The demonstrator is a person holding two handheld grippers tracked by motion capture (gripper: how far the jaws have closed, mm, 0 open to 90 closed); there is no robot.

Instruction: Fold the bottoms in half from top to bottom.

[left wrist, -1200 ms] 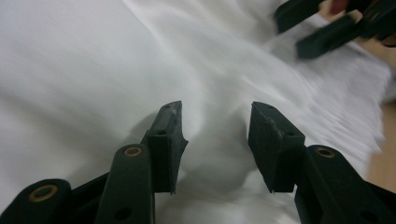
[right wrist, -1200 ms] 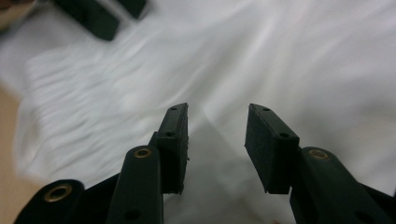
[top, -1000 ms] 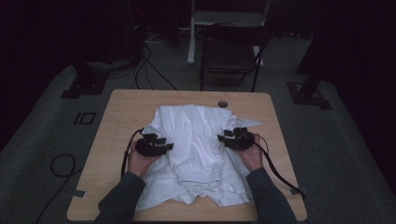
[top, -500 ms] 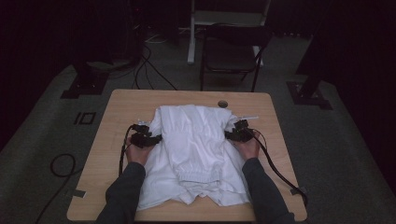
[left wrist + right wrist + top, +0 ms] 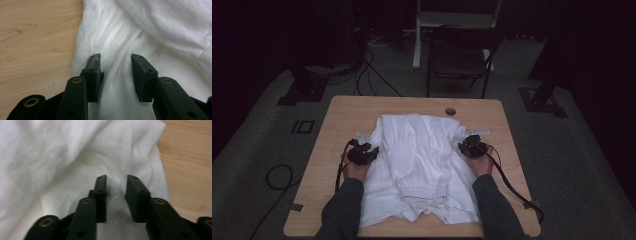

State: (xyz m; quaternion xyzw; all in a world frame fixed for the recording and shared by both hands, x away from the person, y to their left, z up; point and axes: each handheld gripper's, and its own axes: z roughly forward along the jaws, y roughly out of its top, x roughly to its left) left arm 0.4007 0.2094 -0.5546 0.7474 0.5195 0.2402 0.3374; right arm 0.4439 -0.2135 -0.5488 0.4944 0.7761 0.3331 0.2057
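White garment (image 5: 419,165) spread crumpled, partly folded, on table centre.

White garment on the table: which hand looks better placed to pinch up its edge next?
Neither clearly. The left gripper and the right gripper both sit on the white garment at opposite side edges, jaws just closing over bunched fabric; the right looks slightly narrower.

Dim recording studio: lone wooden table (image 5: 362,107), floor cables (image 5: 377,70), stand bases (image 5: 304,92), folding chair (image 5: 459,55).

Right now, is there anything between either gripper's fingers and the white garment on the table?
Nothing visible. The left gripper and right gripper are each down on an edge of the white garment, cloth bunched between their closing fingers, with no other object in between.
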